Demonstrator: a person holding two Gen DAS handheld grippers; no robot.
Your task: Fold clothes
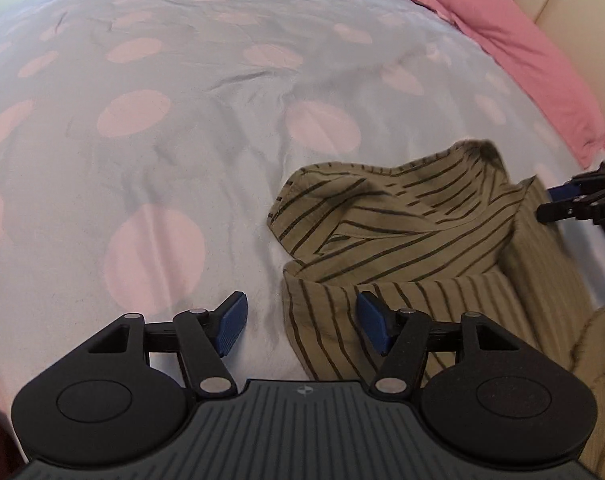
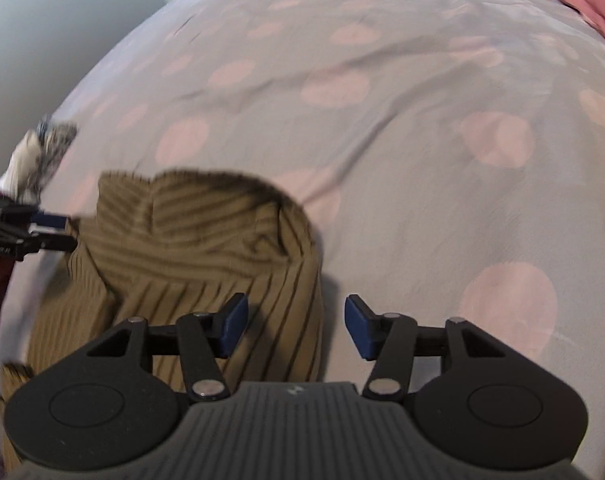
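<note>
A tan garment with thin dark stripes lies bunched on the bed, its upper part folded over toward me. My left gripper stands open over the garment's left edge, one blue pad above the sheet, the other above the cloth, nothing held. In the right wrist view the same garment lies lower left, blurred. My right gripper is open at the garment's right edge with nothing between its pads. Each gripper shows in the other's view at the frame edge: the right gripper, the left gripper.
The bed has a pale grey cover with pink dots. A pink pillow lies at the far right by a cream headboard. A small patterned bundle of cloth rests at the bed's left edge. A wall lies beyond.
</note>
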